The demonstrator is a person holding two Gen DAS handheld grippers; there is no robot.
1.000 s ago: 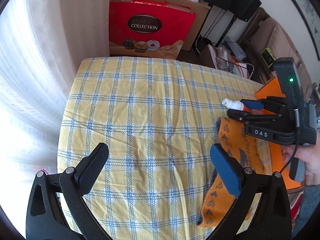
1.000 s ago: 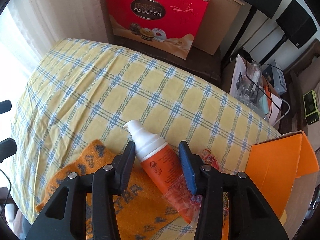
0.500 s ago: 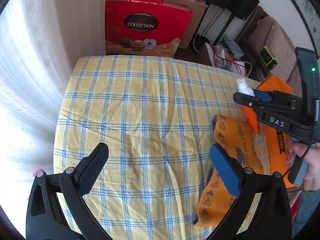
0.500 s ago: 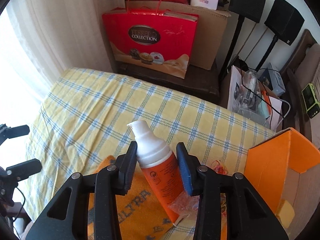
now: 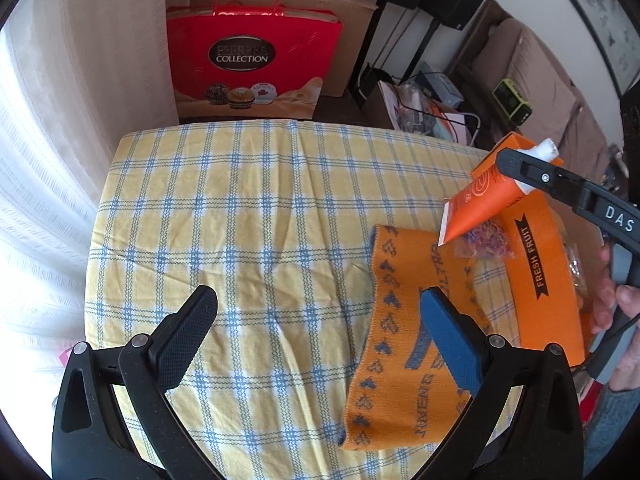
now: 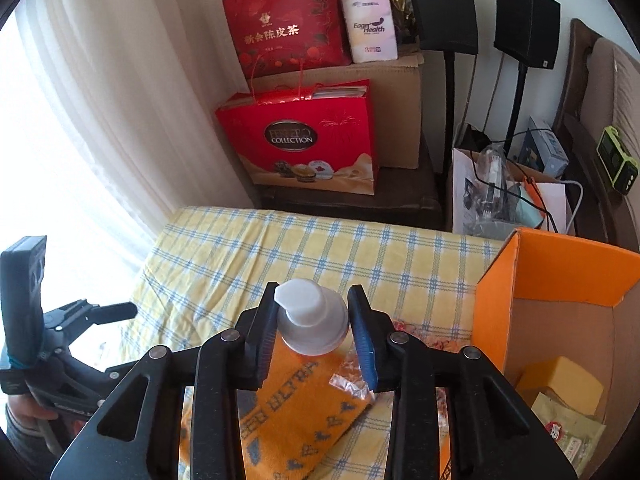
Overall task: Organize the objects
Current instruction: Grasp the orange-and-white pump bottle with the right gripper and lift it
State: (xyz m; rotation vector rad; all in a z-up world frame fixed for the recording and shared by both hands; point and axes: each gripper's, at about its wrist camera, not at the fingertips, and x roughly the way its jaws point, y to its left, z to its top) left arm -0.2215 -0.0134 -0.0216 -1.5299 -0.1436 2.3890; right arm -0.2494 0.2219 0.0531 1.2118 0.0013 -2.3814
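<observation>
My right gripper (image 6: 313,322) is shut on an orange tube with a white cap (image 6: 310,325) and holds it in the air above the table; the tube also shows in the left wrist view (image 5: 482,202). Below it lie an orange knitted cloth (image 5: 404,320) and a small bag of rubber bands (image 5: 486,240). An open orange box (image 6: 560,320) stands at the right with a yellow block and a packet inside. My left gripper (image 5: 316,326) is open and empty, low over the checked tablecloth (image 5: 240,220).
Beyond the table's far edge stand a red Ferrero Collection bag (image 6: 304,144), a cardboard box (image 6: 400,112), speaker stands (image 6: 448,80) and a white bag of clutter (image 6: 500,196). A curtain (image 5: 60,120) hangs at the left.
My right gripper has lifted the orange tube off the cloth and raised it high, tilting it upright. The left gripper has stayed open, drawing back slightly.
</observation>
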